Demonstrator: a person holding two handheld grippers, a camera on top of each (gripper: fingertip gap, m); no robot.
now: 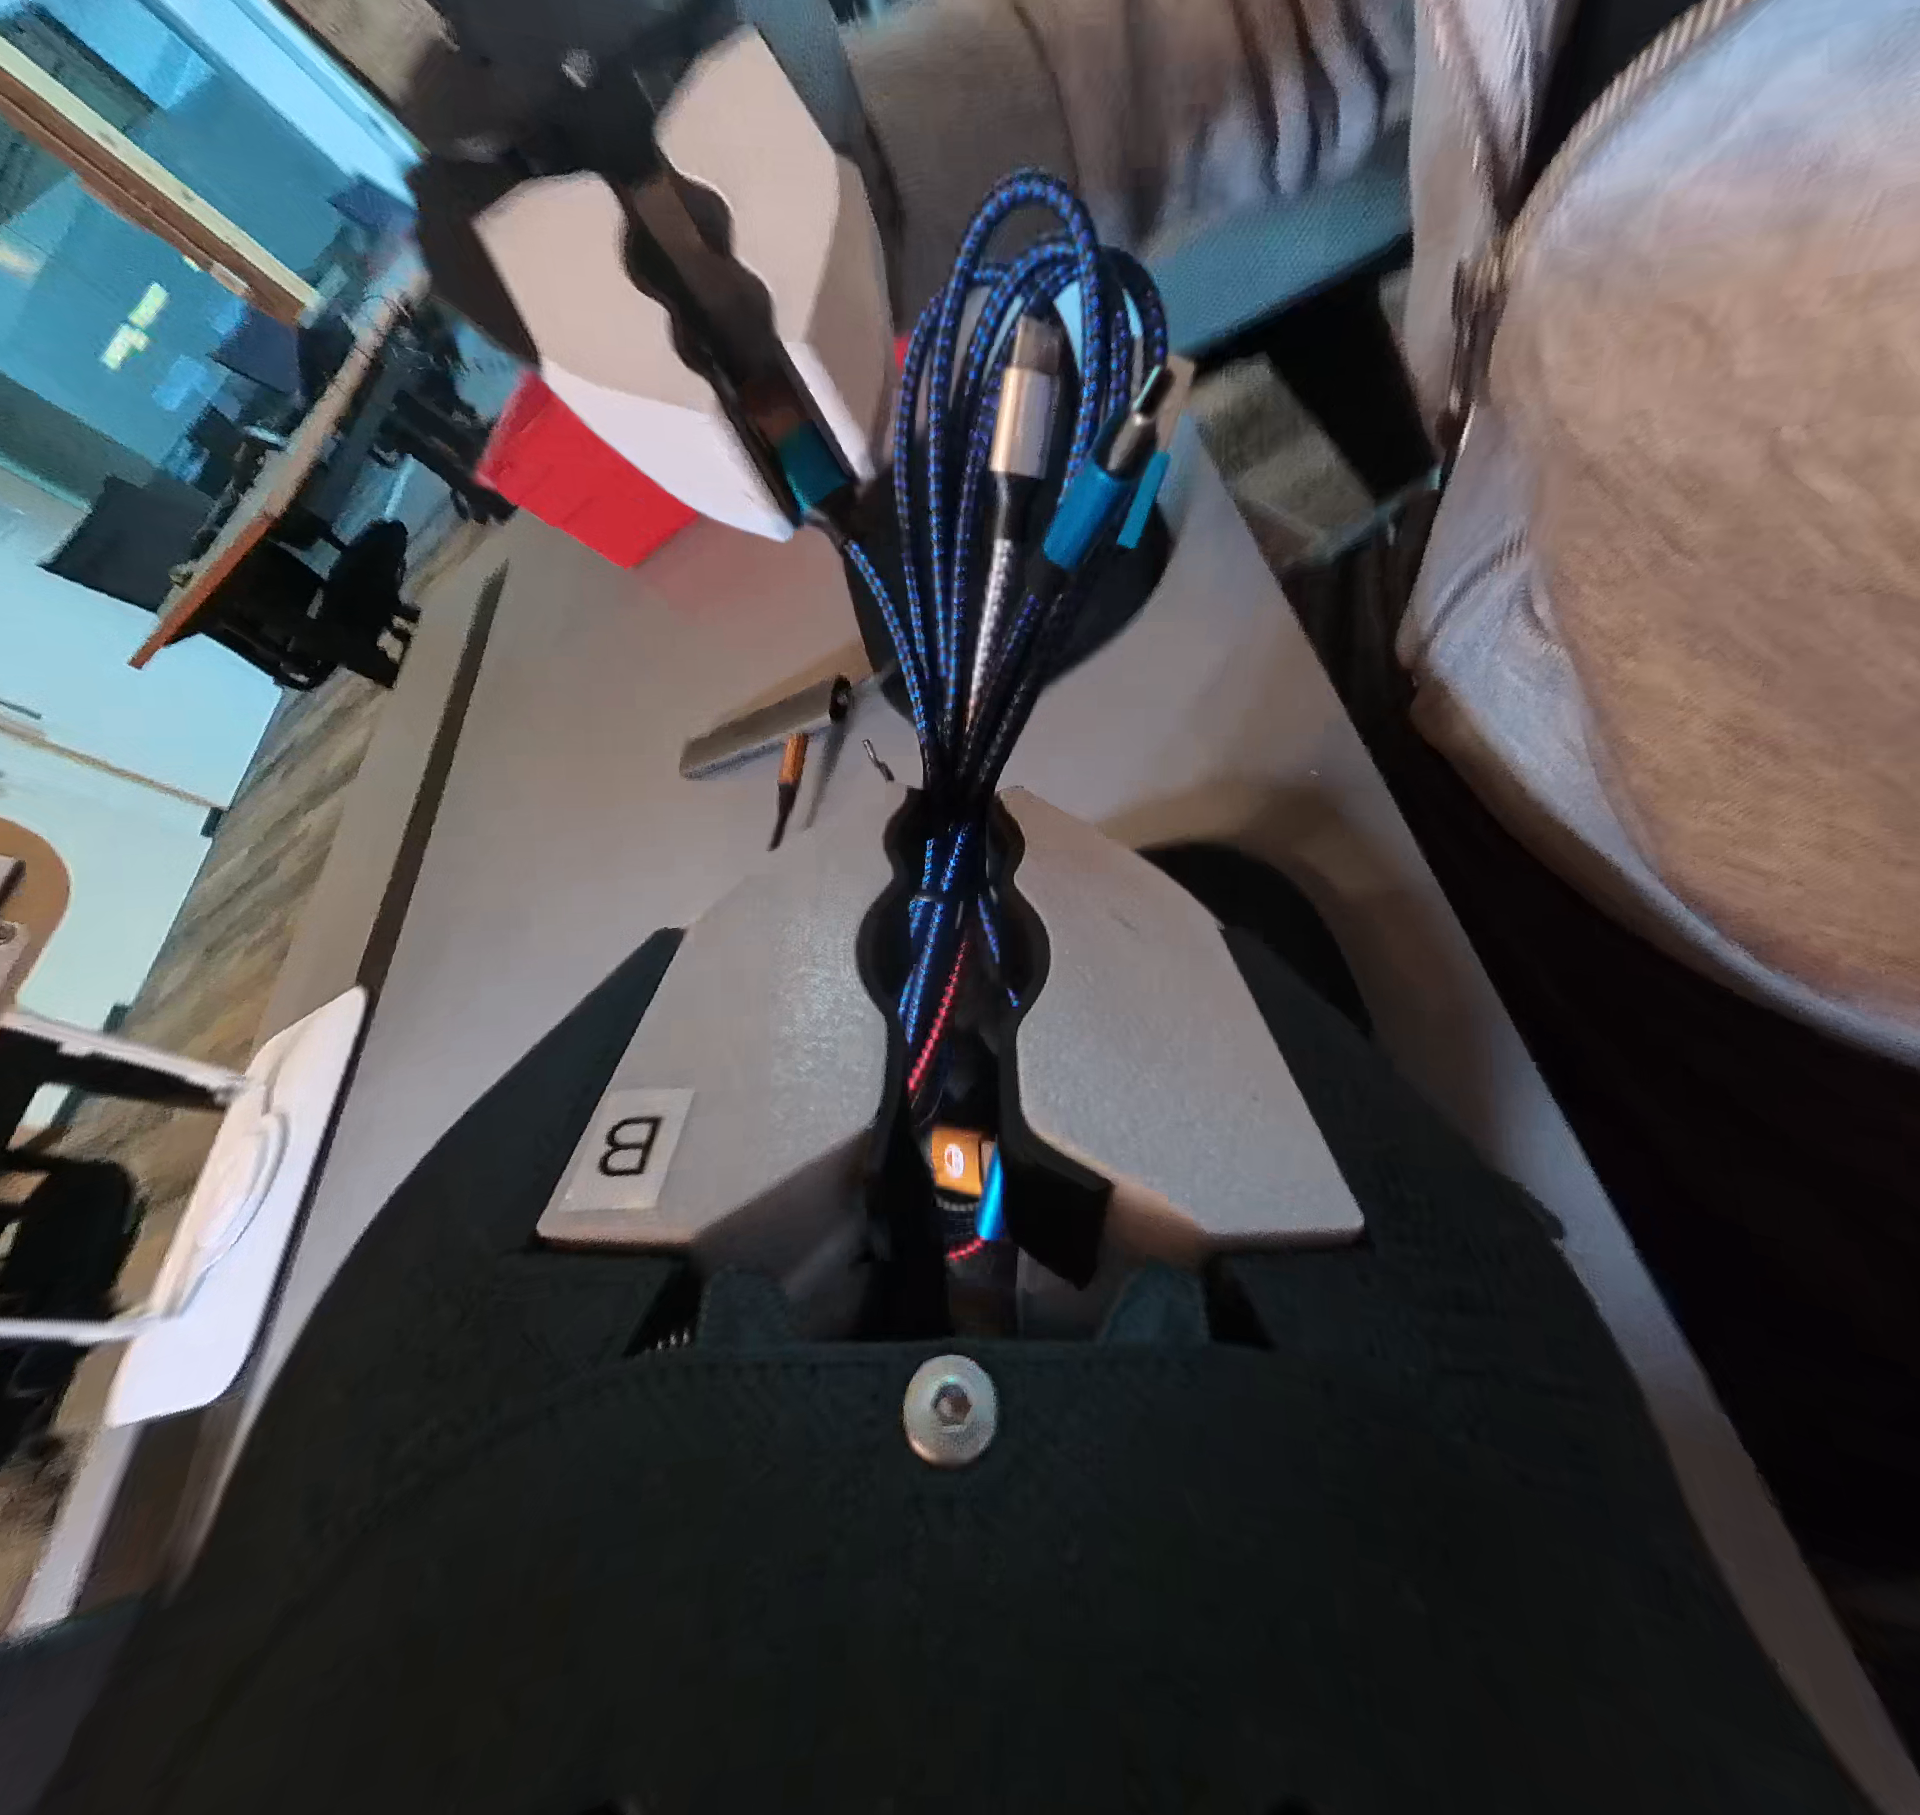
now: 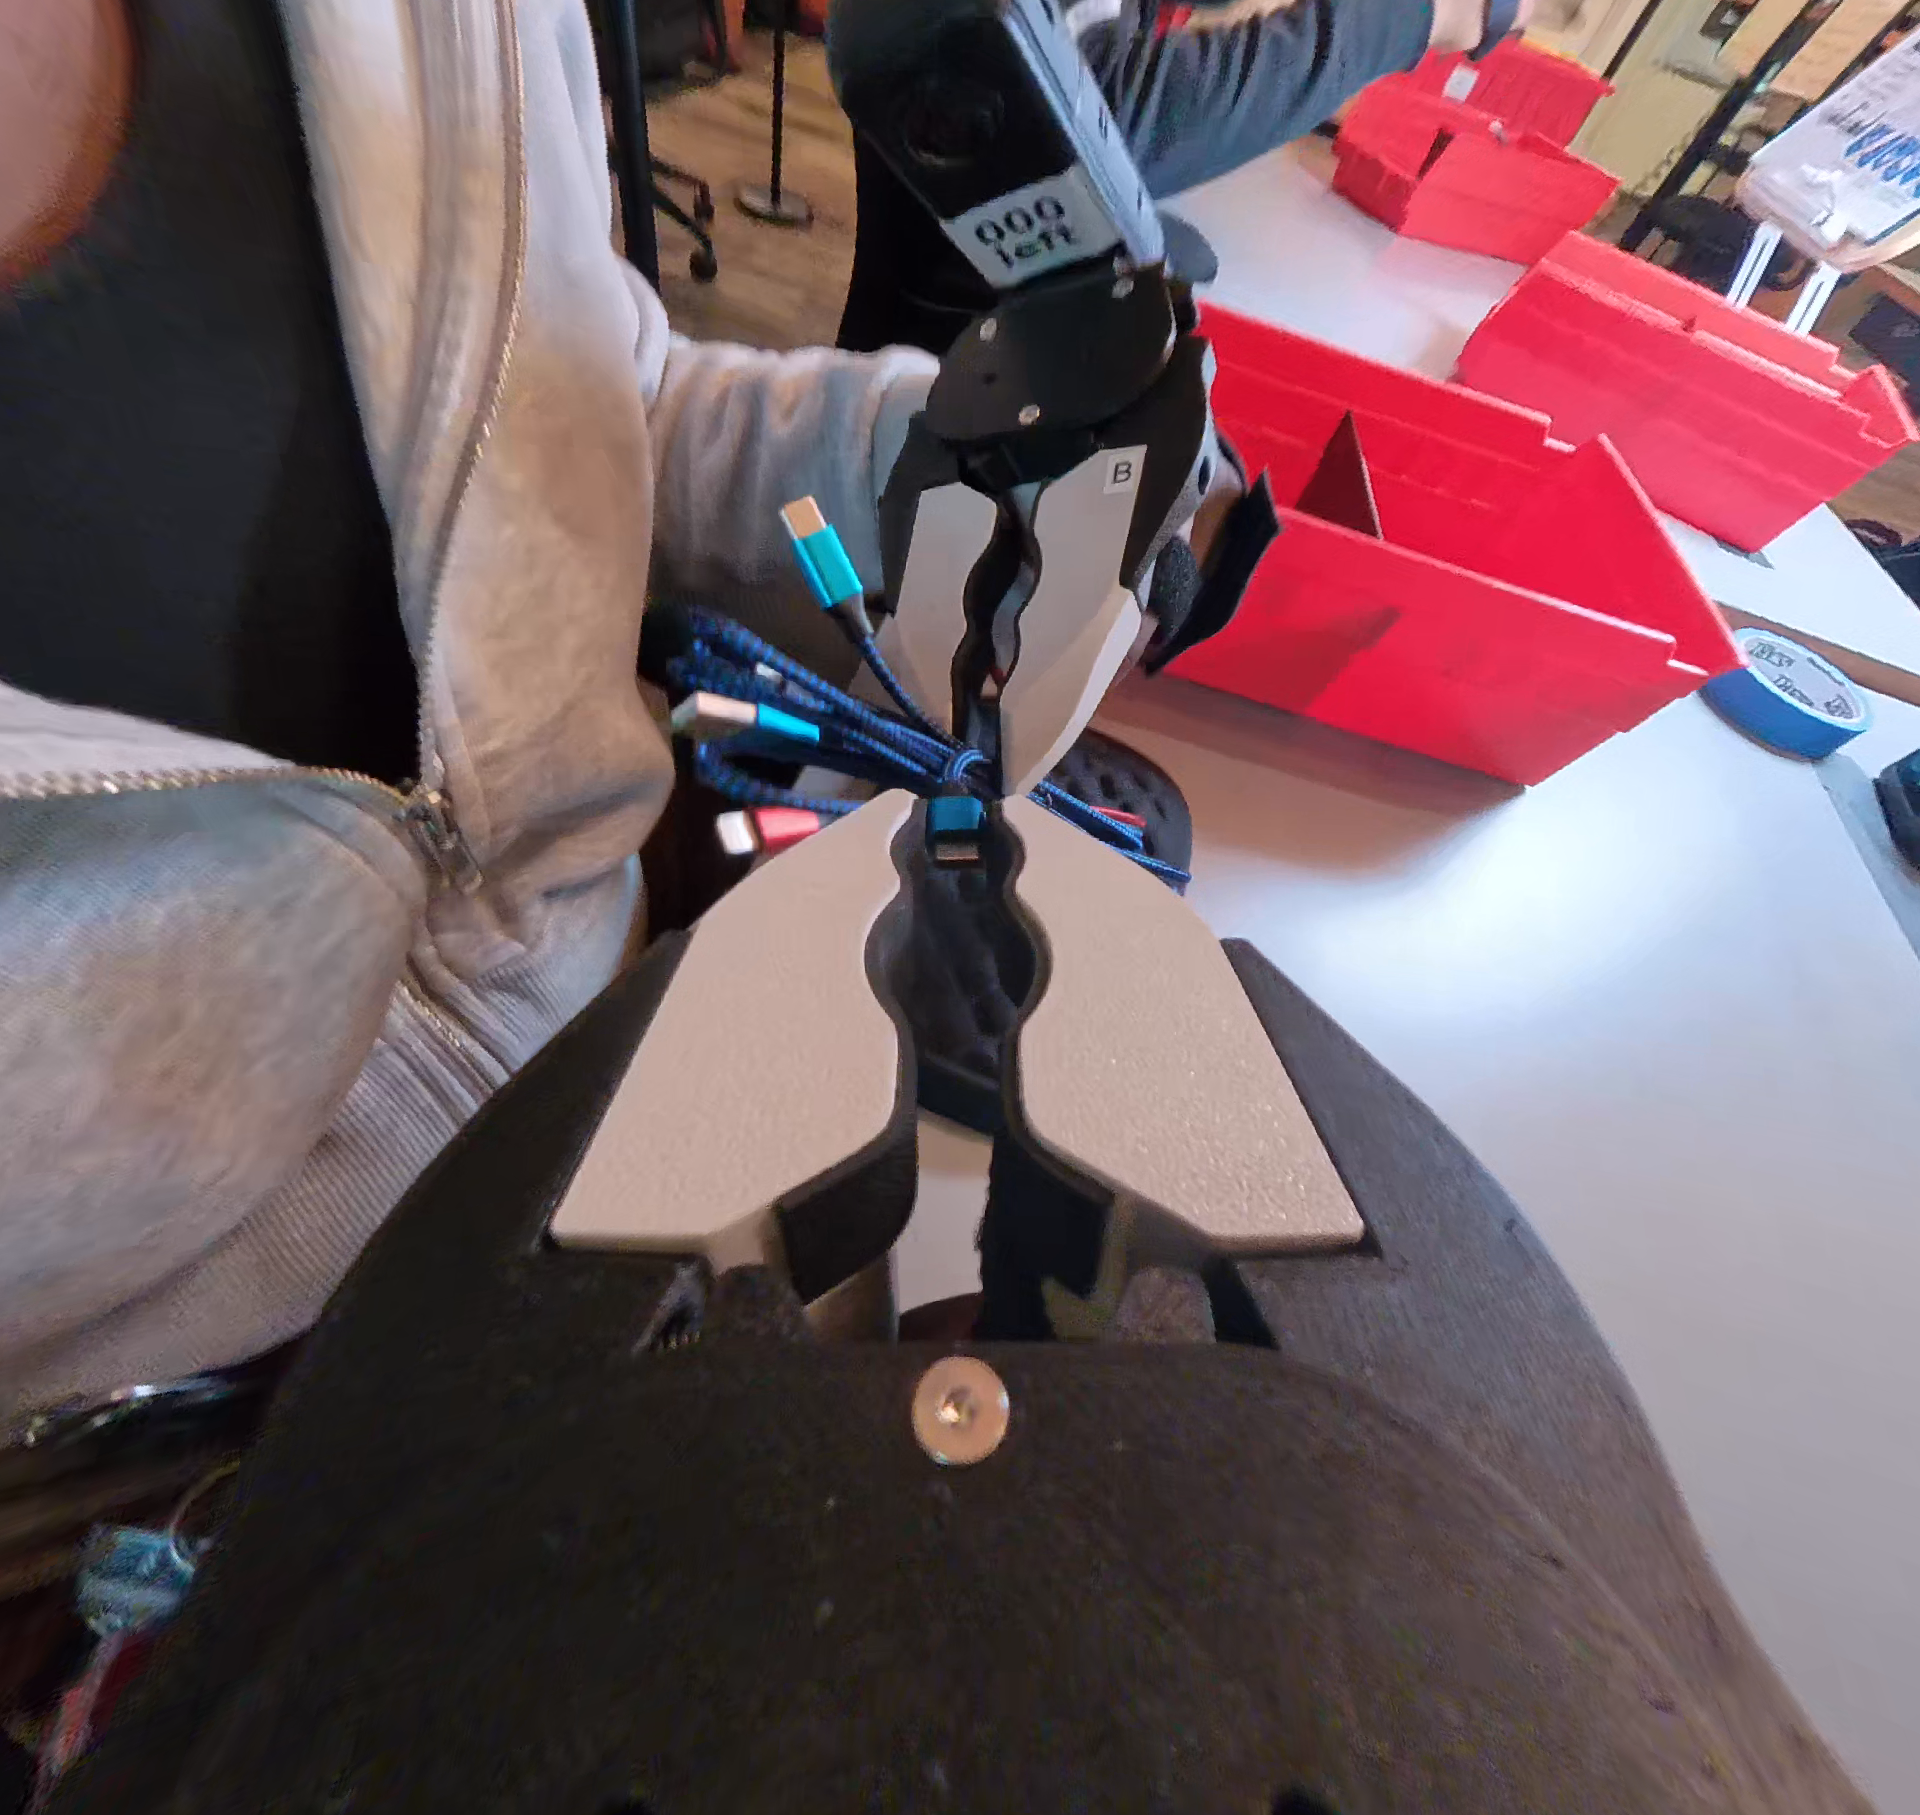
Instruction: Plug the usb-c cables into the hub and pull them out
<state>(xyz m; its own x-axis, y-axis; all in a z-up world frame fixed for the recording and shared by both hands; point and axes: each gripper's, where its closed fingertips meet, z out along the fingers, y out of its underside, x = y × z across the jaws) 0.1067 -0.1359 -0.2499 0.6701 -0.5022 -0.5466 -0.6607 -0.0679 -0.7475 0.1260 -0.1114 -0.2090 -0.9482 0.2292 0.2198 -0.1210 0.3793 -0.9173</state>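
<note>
A limp, light cable bundle (image 1: 997, 477) is clamped mid-length by the L gripper (image 1: 951, 815), above the table (image 1: 582, 643). One blue plug (image 2: 951, 823) is pinched by the R gripper (image 2: 954, 809) (braid flops; rigid plug shells should be gripped). No hub seen.

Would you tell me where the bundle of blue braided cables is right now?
The bundle of blue braided cables is pinched in the left claw, above the white table, beside the right claw.
</note>
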